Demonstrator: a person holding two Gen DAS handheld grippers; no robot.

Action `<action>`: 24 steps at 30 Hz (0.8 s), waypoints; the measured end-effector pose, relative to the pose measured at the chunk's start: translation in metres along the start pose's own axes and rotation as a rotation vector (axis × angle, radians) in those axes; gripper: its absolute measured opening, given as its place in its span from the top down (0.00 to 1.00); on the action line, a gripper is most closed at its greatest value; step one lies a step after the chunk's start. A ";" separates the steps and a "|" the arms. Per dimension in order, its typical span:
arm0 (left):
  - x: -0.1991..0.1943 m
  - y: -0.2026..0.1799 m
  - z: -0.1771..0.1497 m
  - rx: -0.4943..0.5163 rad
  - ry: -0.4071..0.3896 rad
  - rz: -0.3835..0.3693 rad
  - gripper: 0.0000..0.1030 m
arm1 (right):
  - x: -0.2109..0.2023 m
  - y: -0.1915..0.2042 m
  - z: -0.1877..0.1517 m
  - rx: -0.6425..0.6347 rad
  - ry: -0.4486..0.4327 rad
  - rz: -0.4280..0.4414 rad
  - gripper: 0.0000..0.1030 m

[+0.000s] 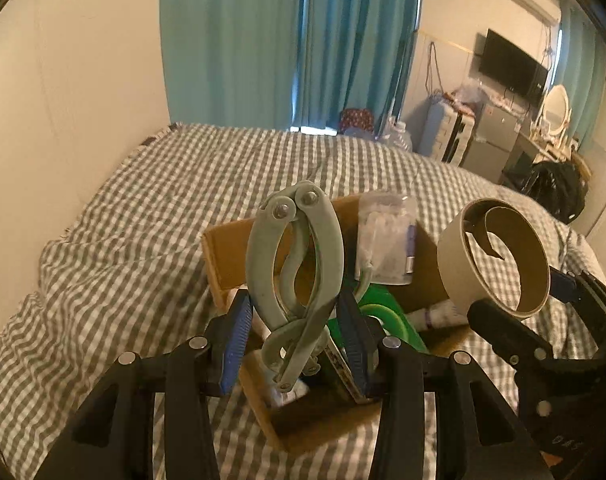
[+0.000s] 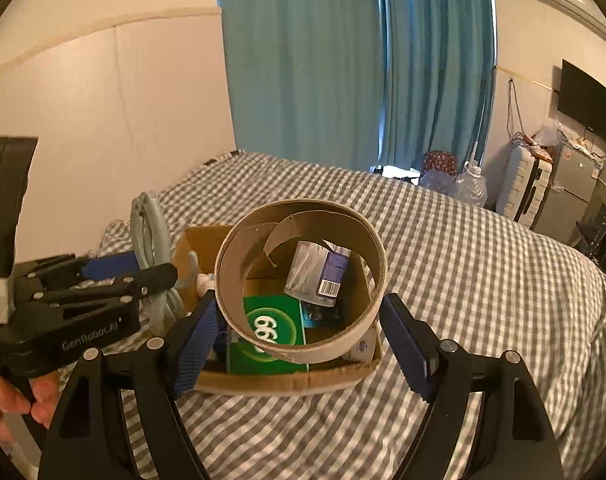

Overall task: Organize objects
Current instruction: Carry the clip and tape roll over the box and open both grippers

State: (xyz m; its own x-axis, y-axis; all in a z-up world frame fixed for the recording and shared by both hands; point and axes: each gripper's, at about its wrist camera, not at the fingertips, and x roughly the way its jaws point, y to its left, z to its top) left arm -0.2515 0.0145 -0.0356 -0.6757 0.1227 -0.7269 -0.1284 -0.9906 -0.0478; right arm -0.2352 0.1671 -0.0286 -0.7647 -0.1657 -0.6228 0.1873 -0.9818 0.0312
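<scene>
Cardboard forms the open box (image 2: 287,378) that sits on the grey-and-white checked bedspread (image 2: 483,280), its low front wall facing the cameras and its taller back flap rising on the far side. Inside lie a green packet (image 2: 273,334) with white digits, a clear plastic container (image 2: 317,276) with a barcode label leaning toward the back wall, and a white tube (image 1: 439,315) near the right edge.

Above the box's left part, the left gripper (image 1: 299,334) pinches a pale grey-green hole punch (image 1: 299,280), its blue pads pressed against the handles on both sides; the tool stands upright with its pivot end up, clear of the box rim.

Beside it, the right gripper (image 2: 299,338) clamps an empty cardboard tape core (image 2: 301,280), a wide ring with a loose inner strip curling inward. Both pads touch the ring's outer wall, and the ring hangs over the box's opening.

The two grippers are close, side by side, with a narrow gap between them. Bedspread lies open on every side of the box: broad to the left up to the cream wall (image 1: 83,80), and far behind toward the teal curtains (image 2: 343,60). A hand (image 2: 7,404) grips the left tool's handle at the lower left of the right wrist view.
</scene>
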 end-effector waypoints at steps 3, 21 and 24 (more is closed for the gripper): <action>0.024 -0.003 -0.001 0.011 0.028 0.000 0.57 | 0.027 -0.006 -0.006 -0.014 0.033 -0.020 0.23; 0.030 -0.006 -0.003 0.067 0.012 0.033 0.26 | 0.044 -0.022 -0.010 0.037 -0.012 0.011 0.11; 0.012 -0.002 0.002 0.047 -0.011 0.033 0.23 | 0.030 -0.021 -0.005 0.035 -0.039 0.003 0.10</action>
State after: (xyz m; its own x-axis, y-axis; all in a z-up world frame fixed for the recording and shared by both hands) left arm -0.2605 0.0184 -0.0428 -0.6881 0.0904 -0.7199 -0.1392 -0.9902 0.0087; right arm -0.2586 0.1834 -0.0518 -0.7876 -0.1712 -0.5919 0.1682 -0.9839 0.0609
